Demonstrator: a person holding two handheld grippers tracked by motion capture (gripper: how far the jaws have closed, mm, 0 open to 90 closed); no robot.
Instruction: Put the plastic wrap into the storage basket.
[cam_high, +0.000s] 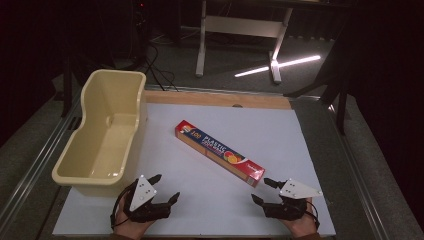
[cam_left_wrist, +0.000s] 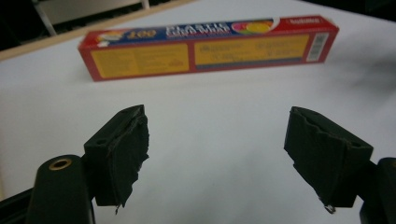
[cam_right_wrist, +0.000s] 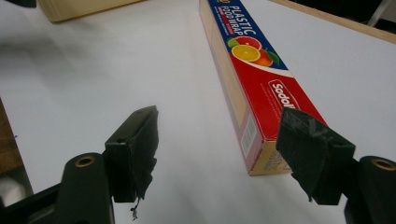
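Note:
A long red box of plastic food wrap (cam_high: 219, 152) lies slantwise on the white tabletop (cam_high: 200, 200). My left gripper (cam_high: 165, 188) rests near the front edge, left of centre, open and empty; in the left gripper view the box (cam_left_wrist: 205, 46) lies ahead, well beyond the jaws (cam_left_wrist: 215, 149). My right gripper (cam_high: 263, 190) sits at the front right, open, just short of the box's near end. In the right gripper view that end of the box (cam_right_wrist: 254, 93) lies beside the right-hand jaw, and nothing is between the jaws of the right gripper (cam_right_wrist: 219, 144).
A cream plastic tub (cam_high: 102, 132) stands on the table's left side, reaching close to my left gripper. A wooden strip (cam_high: 215, 98) runs along the far edge. A desk frame (cam_high: 240, 35) stands on the floor beyond.

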